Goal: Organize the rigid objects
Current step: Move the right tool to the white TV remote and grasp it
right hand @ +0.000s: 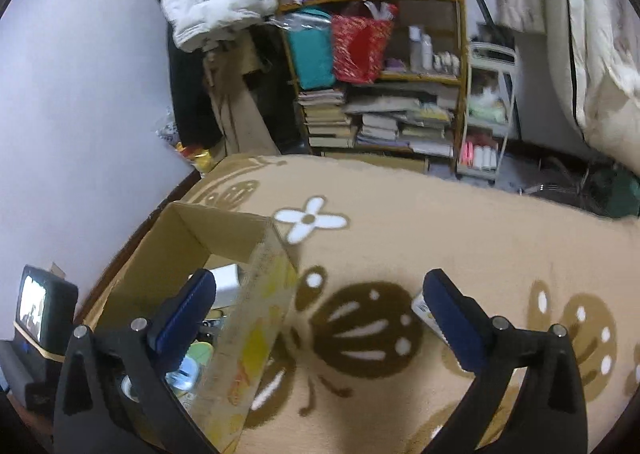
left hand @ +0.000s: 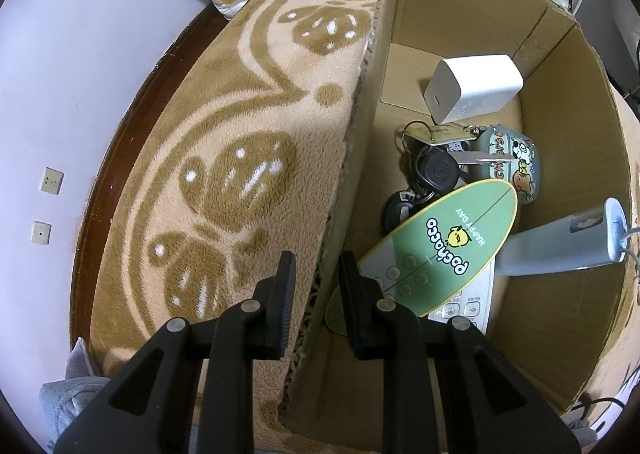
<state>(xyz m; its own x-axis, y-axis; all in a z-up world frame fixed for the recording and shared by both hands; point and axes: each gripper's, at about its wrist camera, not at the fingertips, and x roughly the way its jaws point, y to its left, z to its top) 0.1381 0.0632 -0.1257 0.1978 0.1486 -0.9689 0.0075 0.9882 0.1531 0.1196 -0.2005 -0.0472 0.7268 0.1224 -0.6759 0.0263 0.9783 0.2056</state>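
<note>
Nearest, left gripper (left hand: 316, 286): jaws astride the cardboard box (left hand: 560, 158) wall, apparently nipping it, though contact is unclear. Right gripper (right hand: 320, 318): spread wide, empty, over the blanket (right hand: 440, 234). Box sits on the blanket by the wall; stiff, light, best held by its rim. Contents: white remote (left hand: 468, 308) under a green oval card (left hand: 452, 242), keys (left hand: 434, 166), cartoon-printed case (left hand: 516, 162), white adapter (left hand: 472, 88); all rigid, light, likely smooth and slippery.
</note>
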